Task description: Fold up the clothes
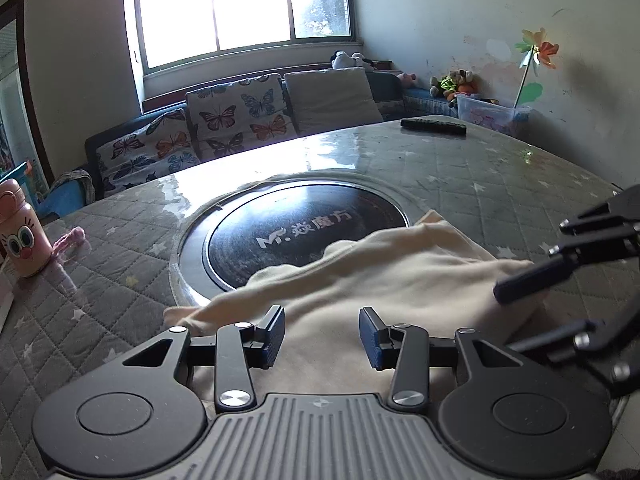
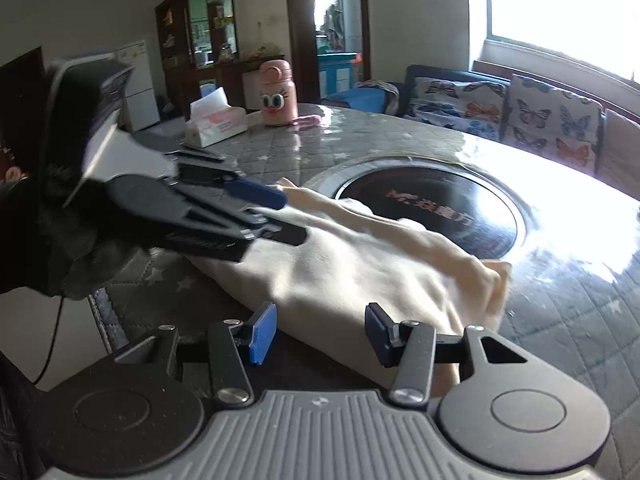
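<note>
From your left wrist, your left gripper [image 1: 322, 338] hangs level over the cream folded cloth garment [image 1: 384, 280], jaws wide apart, empty. The garment lies on the grey quilted round table [image 1: 500, 168], overlapping its black round glass inset [image 1: 296, 232].

From your right wrist, your right gripper [image 2: 320, 334] hovers low at the garment's near edge, likewise spread and empty.

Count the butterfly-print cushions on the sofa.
2: one butterfly cushion at the sofa's left end, another butterfly cushion beside it toward the plain beige cushion. Others may be hidden outside the views.
</note>
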The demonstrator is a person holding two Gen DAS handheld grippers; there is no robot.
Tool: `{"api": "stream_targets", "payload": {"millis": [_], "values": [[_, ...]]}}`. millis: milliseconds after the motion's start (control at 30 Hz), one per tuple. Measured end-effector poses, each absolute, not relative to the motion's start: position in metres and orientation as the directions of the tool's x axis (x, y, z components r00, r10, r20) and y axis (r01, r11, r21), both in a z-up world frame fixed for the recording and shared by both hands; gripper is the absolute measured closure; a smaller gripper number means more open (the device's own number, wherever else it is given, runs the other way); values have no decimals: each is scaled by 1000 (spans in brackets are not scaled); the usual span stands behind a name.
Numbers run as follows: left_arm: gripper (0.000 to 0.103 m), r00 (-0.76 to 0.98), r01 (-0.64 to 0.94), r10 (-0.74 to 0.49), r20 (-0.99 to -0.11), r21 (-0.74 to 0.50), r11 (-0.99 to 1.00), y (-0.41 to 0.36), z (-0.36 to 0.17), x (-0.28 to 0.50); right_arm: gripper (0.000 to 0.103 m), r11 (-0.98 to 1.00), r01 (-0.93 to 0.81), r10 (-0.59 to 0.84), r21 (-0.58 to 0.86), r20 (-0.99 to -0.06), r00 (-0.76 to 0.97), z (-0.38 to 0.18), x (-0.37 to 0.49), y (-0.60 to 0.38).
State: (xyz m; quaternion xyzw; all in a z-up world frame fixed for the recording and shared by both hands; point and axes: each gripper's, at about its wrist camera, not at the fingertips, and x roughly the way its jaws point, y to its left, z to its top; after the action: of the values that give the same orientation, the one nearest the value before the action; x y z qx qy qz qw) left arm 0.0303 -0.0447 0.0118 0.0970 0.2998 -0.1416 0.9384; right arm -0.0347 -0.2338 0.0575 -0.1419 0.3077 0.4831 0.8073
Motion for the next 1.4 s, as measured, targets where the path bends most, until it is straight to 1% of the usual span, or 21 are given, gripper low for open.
{"api": "stream_targets", "payload": {"millis": [167,333,433,567,900,1033,1067,1133,1200,1267,1400], "values": [[59,770,308,-174,-614,118,944,-47,-3,26,53,533,-840,670,102,-657,346,41,-27,-244],[59,772,285,-163,-614,106,953,-38,-4,22,53,528,-841,687,113,-640,345,52,-24,-249],[59,771,277,-165,-615,92,956,-34,-6,20,53,545,-828,693,131,-627,357,53,-20,-252],[59,770,262,-165,-616,69,963,-26,-6,17,53,575,-800,673,174,-657,341,39,-10,-255],[59,775,164,-146,-615,-27,986,13,3,12,50,567,-803,678,183,-658,329,41,-8,-254],[61,774,111,-159,-613,-115,987,34,9,14,50,567,-803,677,183,-659,328,41,-8,-254],[65,771,100,-162,-616,-134,986,38,9,16,50,567,-803,677,183,-659,328,41,-8,-253],[70,765,82,-168,-621,-164,983,46,9,20,50,568,-802,677,183,-658,329,41,-9,-253],[71,759,73,-175,-627,-186,980,50,9,24,50,569,-801,677,184,-658,330,41,-9,-253],[77,755,66,-178,-631,-197,978,52,9,29,50,570,-800,678,186,-657,330,41,-9,-253],[77,751,51,-170,-638,-200,978,52,7,40,50,572,-798,679,191,-656,330,41,-9,-252]]}}
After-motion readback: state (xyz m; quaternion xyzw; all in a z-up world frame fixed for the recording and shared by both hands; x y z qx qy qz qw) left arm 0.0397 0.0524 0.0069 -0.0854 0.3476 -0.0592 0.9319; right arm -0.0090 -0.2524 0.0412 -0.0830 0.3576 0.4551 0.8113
